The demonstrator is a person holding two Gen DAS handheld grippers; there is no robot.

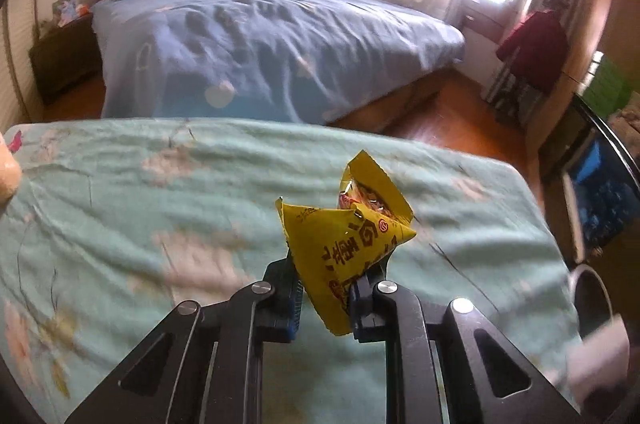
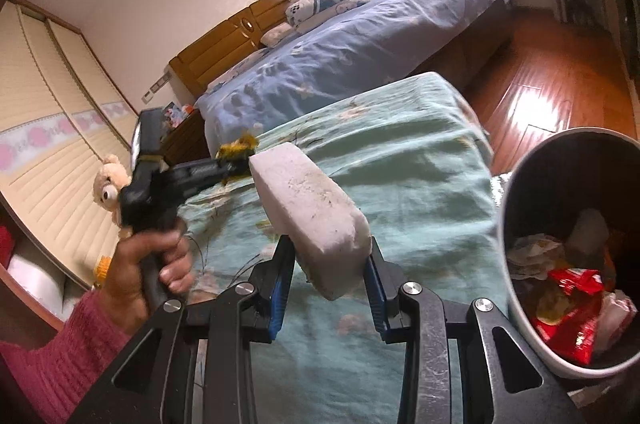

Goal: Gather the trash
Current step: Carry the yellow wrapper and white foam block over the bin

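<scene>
- Presently two pieces of trash are in hand, one per claw: a yellow snack wrapper (image 1: 348, 252) clamped between the pads of the left gripper (image 1: 326, 298), and a white foam block (image 2: 312, 220) clamped between the pads of the right gripper (image 2: 328, 282).
- Both pieces are held clear above the green floral cloth (image 2: 420, 160), which lies directly beneath and ahead of each claw.
- One trash bin (image 2: 520, 312) stands just to the right of the right claw, its mouth open; red wrappers (image 2: 572, 316) and crumpled paper already lie inside.
- Step in hand, by my judgement: carrying to the bin, pickup complete for both pieces.
- Next move calls for swinging the right claw over the bin's mouth and parting its jaws; the left claw, farther from the bin, would have to travel across the cloth.
- Count: two claws, two held items, one bin, one person's hand (image 2: 160, 264) on the left tool's grip, one blue bed (image 1: 260, 44) beyond.
</scene>
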